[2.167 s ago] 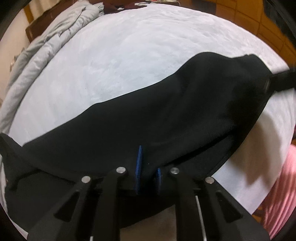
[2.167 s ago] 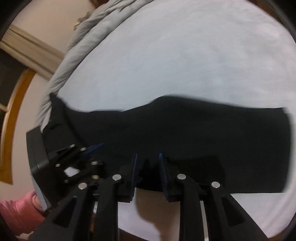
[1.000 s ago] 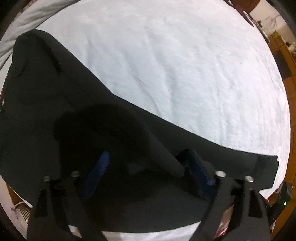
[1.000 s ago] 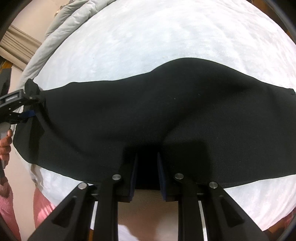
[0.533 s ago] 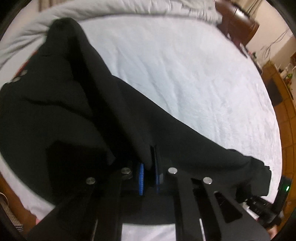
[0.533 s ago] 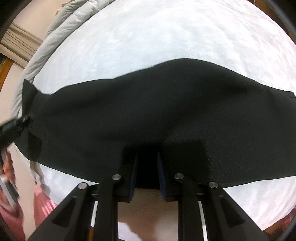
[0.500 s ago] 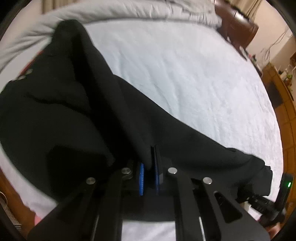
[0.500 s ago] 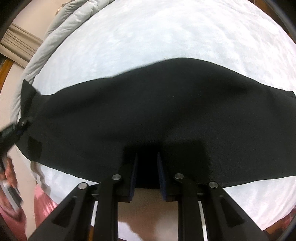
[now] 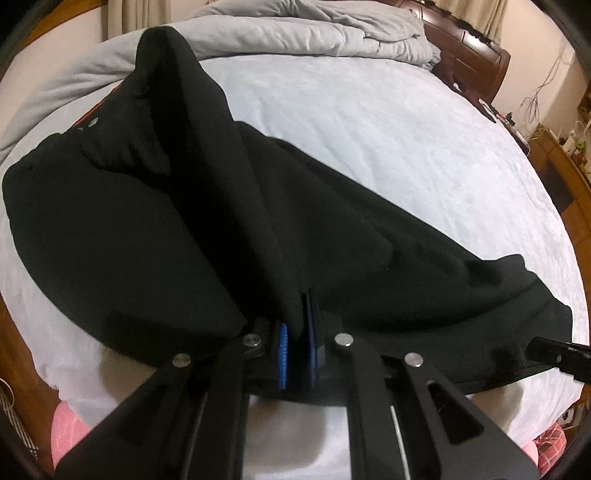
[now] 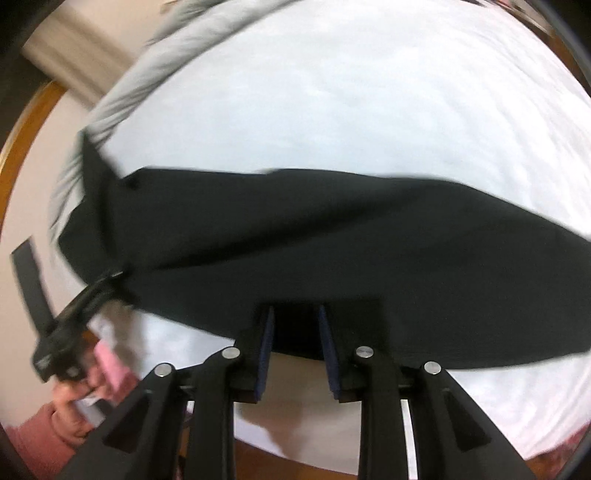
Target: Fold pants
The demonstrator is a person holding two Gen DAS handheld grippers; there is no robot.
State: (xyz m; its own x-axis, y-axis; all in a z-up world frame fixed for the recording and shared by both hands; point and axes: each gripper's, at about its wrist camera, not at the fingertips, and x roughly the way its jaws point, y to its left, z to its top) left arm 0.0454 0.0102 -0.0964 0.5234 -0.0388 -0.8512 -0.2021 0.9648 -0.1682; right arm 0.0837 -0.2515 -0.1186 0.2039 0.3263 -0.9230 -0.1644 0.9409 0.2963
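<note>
Black pants lie stretched across a white bed sheet. My left gripper is shut on a raised fold of the pants near their front edge, and the cloth peaks up toward the far left. In the right wrist view the pants run as a dark band from left to right. My right gripper straddles their near edge; its jaws are opening, with black cloth still filling the gap between the pads. The left gripper shows at the band's left end, pinching the cloth.
A rumpled grey duvet lies along the far side of the bed. Dark wooden furniture stands behind it at the right. A hand in a pink sleeve is at the lower left. Wooden floor runs past the bed's near edge.
The left jaws went from wide apart to shut on a fold of the pants and then carried it sideways. The right gripper has lifted and tilted, and its pads stand slightly wider.
</note>
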